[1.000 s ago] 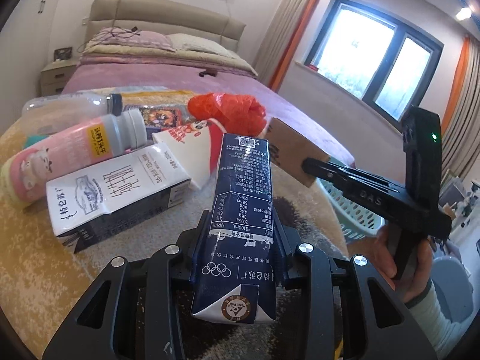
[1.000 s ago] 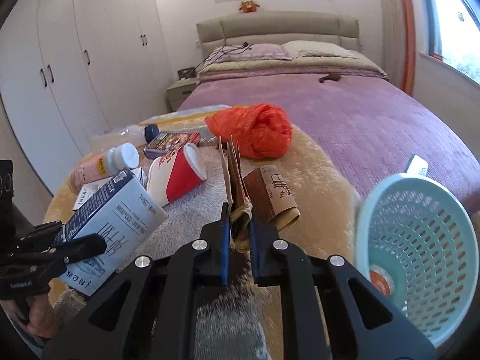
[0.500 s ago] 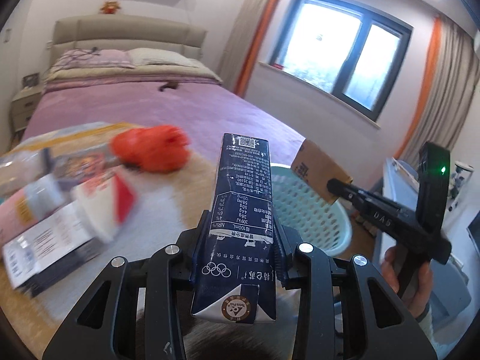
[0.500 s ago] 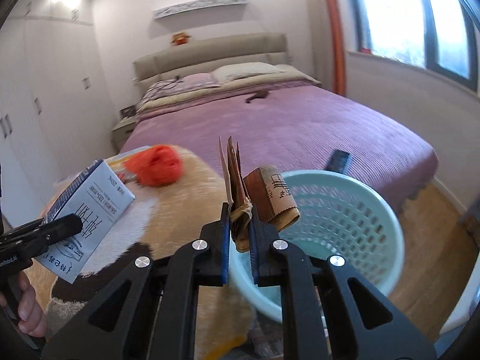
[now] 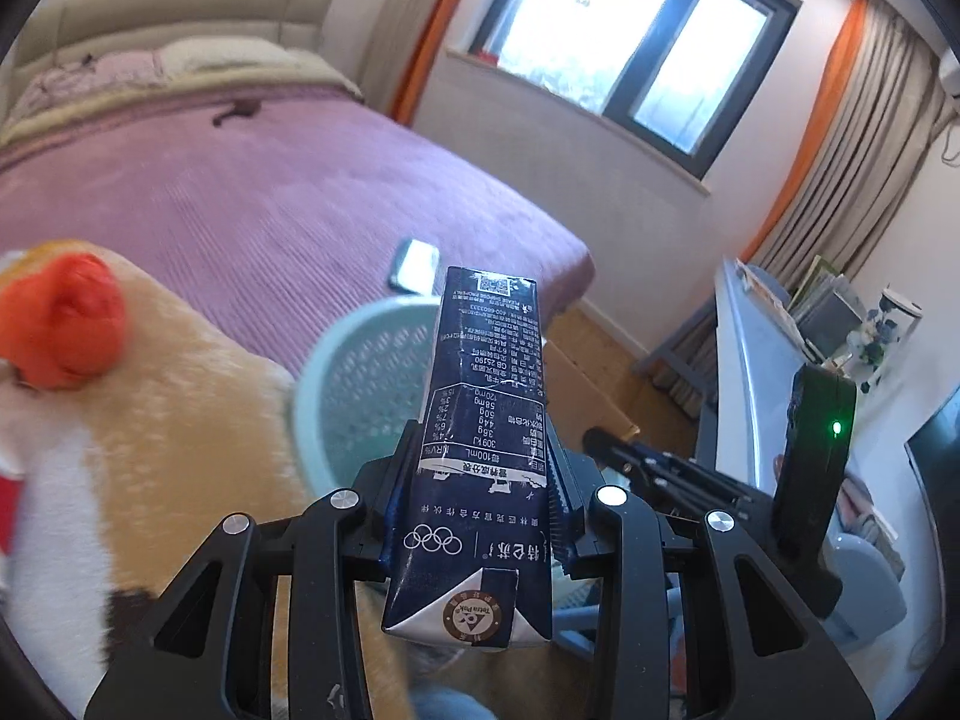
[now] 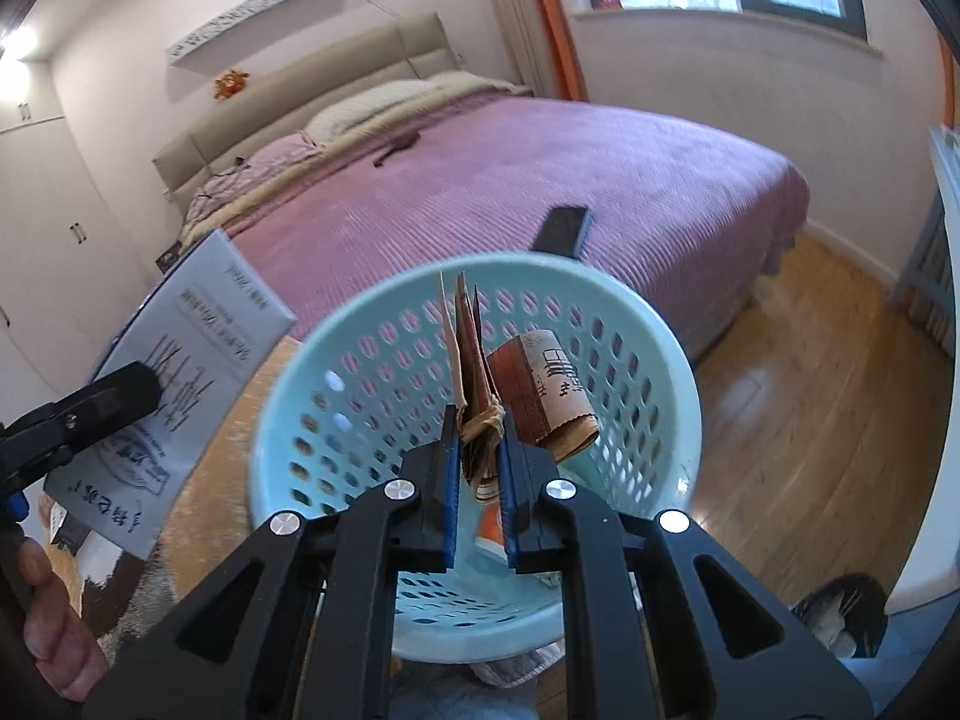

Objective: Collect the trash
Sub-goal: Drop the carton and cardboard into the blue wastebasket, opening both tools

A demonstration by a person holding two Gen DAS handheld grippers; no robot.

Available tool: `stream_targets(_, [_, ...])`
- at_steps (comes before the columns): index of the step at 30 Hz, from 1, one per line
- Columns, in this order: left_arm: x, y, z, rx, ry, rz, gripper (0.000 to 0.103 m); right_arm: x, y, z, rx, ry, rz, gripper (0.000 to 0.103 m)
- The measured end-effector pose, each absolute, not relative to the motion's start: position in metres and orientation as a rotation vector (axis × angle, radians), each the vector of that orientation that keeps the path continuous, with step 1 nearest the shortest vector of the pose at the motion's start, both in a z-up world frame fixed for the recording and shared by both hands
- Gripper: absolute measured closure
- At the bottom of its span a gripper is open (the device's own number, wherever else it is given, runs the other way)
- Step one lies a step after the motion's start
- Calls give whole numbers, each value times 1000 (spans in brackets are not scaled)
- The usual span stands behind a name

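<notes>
Both claws have swung from the worktop to the basket (image 6: 660, 324): right claw (image 6: 478, 462) grips crumpled paper (image 6: 480, 384) above it, left claw (image 5: 480, 480) clamps the milk carton (image 5: 486, 420) nearby, ready to drop.

Both wrist views close above the shared basket (image 5: 360, 384) (image 6: 630, 324), bedward.

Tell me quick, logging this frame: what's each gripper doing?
Left gripper: shut on the dark blue milk carton.
Right gripper: shut on the crumpled brown paper, over the basket.
</notes>
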State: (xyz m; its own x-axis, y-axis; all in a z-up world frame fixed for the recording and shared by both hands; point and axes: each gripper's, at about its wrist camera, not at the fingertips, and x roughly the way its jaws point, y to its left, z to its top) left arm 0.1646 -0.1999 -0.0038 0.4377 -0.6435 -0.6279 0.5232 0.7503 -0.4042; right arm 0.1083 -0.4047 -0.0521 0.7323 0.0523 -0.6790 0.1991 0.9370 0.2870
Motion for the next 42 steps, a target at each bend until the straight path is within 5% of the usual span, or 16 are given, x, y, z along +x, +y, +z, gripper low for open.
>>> stream_targets(10, [185,-227,-35,-143,924,-697,67,121,-407,-78,368,812,-85,93])
stream_targets(12, [184,-230,-35,-134,917,-684,49,121,-406,-79,373,819,-78,90])
stream_targets(15, [180,-224,-31,-148,894,-679,36,121,-410,-82,395,827,-70,79])
stream_targets(25, [158,-187,-14,-172,829,-682,36,107,-402,-71,388,795,-45,75])
stream_targets(27, [152,-179,-10,-174,818,-680,36,106,-396,-65,359,781,-48,48])
stream_targets(29, [147,-170,-7,-178,809,-684,36,103,-392,-58,343,759,-67,35])
stream_targets(42, [117,-99,18,-200,713,-626,36,93,-334,-28,307,720,71,35])
